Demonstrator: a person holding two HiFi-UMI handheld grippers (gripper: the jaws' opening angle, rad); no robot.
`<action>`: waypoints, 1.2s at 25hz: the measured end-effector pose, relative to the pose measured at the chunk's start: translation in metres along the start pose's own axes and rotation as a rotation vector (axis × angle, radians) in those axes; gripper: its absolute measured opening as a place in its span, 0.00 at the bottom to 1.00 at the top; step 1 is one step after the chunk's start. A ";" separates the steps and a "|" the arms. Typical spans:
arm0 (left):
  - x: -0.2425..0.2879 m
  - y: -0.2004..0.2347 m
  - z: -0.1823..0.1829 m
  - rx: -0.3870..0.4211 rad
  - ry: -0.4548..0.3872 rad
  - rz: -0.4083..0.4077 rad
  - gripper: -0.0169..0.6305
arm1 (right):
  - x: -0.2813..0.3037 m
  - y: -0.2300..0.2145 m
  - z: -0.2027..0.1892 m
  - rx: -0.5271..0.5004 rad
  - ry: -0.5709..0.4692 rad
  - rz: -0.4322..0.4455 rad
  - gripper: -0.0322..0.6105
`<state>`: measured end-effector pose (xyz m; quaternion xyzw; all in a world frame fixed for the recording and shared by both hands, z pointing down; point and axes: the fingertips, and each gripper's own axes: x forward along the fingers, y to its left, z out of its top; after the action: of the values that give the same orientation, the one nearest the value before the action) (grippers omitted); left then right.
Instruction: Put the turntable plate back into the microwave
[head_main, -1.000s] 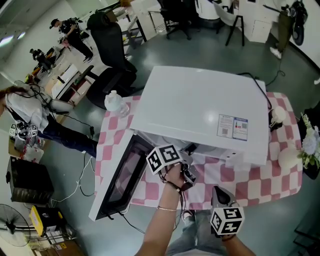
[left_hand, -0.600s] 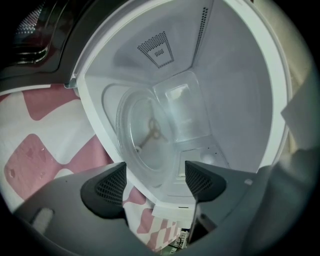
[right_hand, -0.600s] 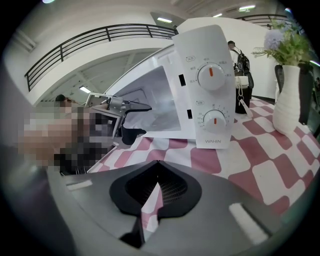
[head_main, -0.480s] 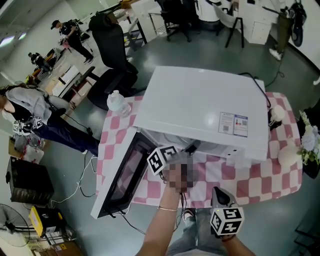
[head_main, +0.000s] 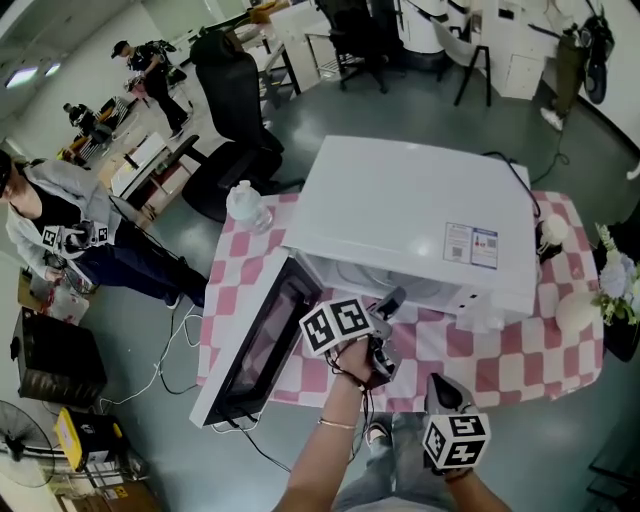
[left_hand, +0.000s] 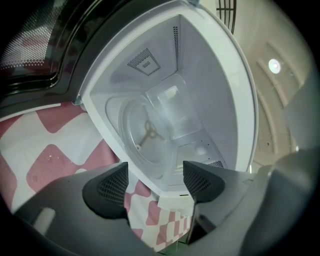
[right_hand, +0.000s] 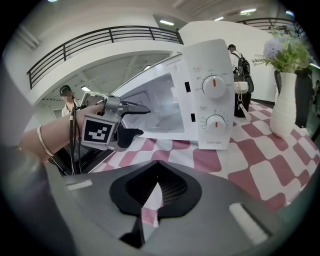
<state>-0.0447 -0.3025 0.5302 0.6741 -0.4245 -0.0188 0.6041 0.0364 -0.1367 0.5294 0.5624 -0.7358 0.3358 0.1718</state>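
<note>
The white microwave oven (head_main: 420, 215) bears the word "WAHIN" on its control panel, under the lower of two round dials with orange marks (right_hand: 213, 85). One sticker with a blue band (head_main: 470, 245) sits on its top; its print is too small to read. The one clear glass turntable plate (left_hand: 150, 137) lies flat on the floor of the oven's cavity, and the black-windowed door (head_main: 255, 345) hangs open to the left. The left gripper (left_hand: 154, 182) is just near of the opening; its jaws stand apart, have just been closing a little, and have nothing between them. The right gripper (right_hand: 156, 187), nearer still, has its jaws together and empty. On the pink-and-white checked tablecloth (head_main: 520, 345) stand one white vase of flowers (right_hand: 285, 112), right, and one clear plastic bottle (head_main: 247, 205), far left.
</note>
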 end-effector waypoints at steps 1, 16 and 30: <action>-0.004 0.000 -0.001 0.012 -0.002 0.005 0.54 | -0.001 0.002 0.000 -0.003 -0.002 0.001 0.06; -0.092 -0.029 -0.006 0.427 -0.148 0.119 0.31 | -0.027 0.016 0.027 -0.061 -0.080 -0.012 0.07; -0.170 -0.067 -0.003 0.707 -0.317 0.139 0.02 | -0.061 0.045 0.097 -0.115 -0.243 0.036 0.06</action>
<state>-0.1143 -0.2050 0.3928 0.7989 -0.5377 0.0658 0.2613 0.0250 -0.1538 0.4078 0.5750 -0.7791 0.2254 0.1072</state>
